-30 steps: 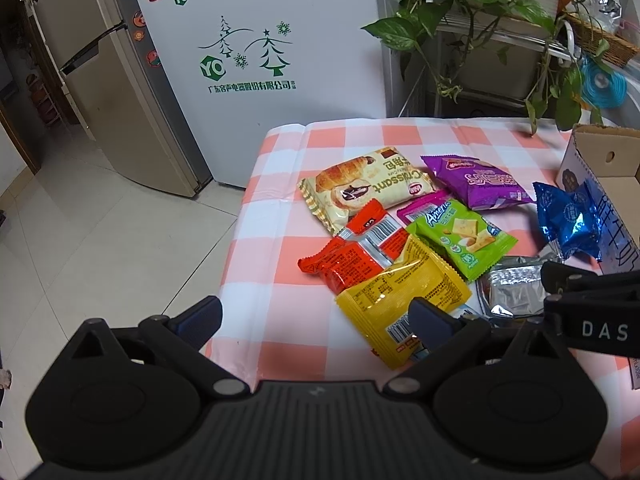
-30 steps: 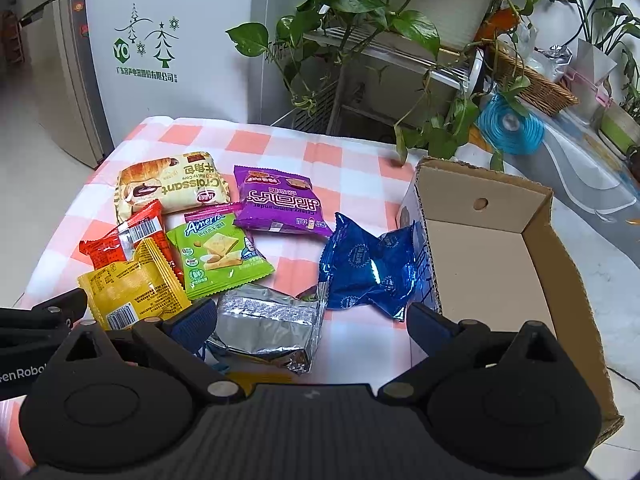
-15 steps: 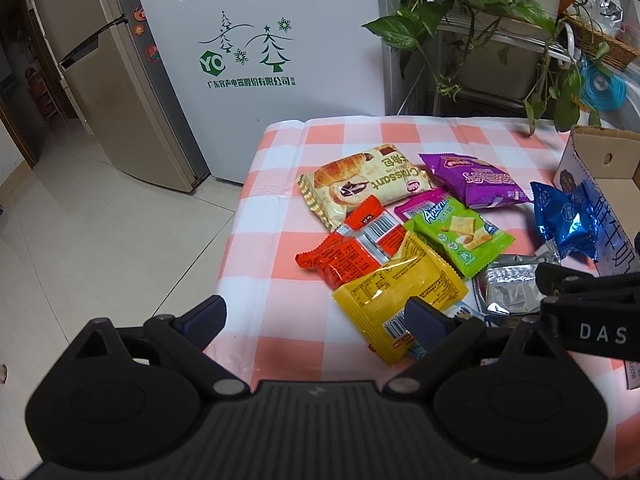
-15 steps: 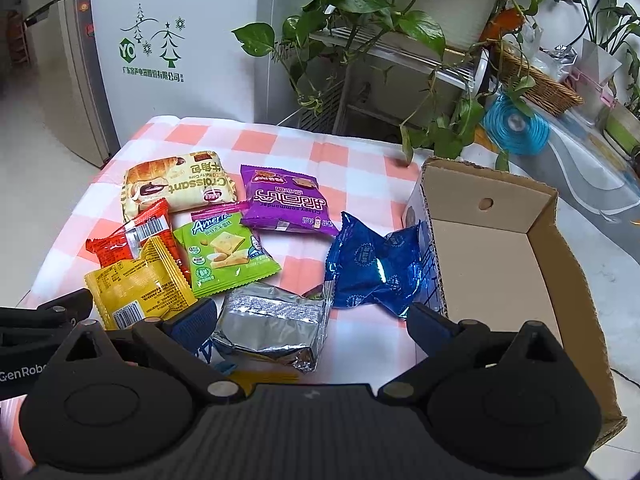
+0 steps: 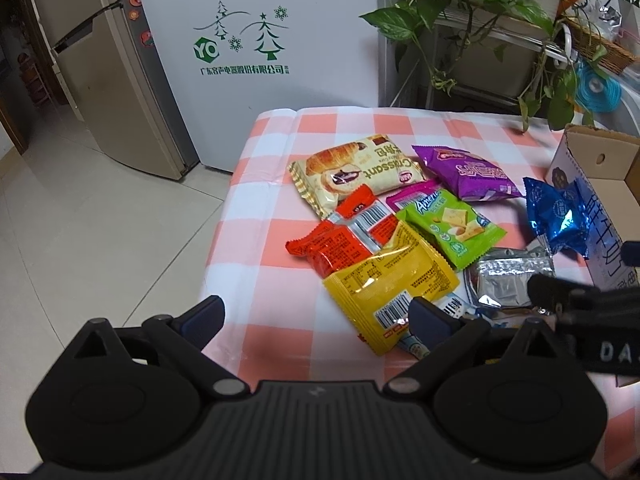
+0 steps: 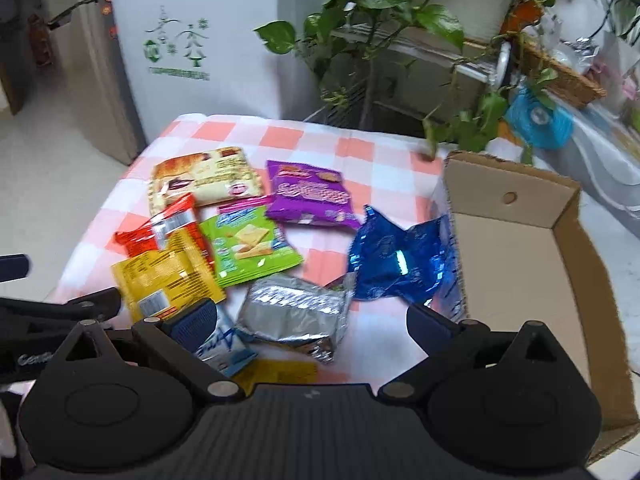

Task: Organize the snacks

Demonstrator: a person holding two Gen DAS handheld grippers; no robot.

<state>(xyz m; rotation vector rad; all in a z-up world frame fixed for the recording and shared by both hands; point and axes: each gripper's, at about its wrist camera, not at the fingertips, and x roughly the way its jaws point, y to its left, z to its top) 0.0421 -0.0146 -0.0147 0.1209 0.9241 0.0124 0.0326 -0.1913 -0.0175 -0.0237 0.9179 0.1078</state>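
Snack packets lie scattered on the checked desk [image 5: 256, 264]. A cream croissant packet [image 5: 352, 176] lies farthest back, a purple bag [image 5: 468, 174] beside it. A red packet [image 5: 344, 236] sits partly under a yellow packet [image 5: 388, 280], next to a green cracker packet [image 5: 448, 228]. A silver foil pack [image 6: 296, 312] lies nearer, and a crinkled blue packet [image 6: 400, 260] touches the open, empty cardboard box [image 6: 560, 264].

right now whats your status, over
Left gripper jaws opening, nothing between them. Right gripper jaws wide, empty, over the silver packet. Snack packets loose on the checked tablecloth; cardboard box empty. Nothing in the way.
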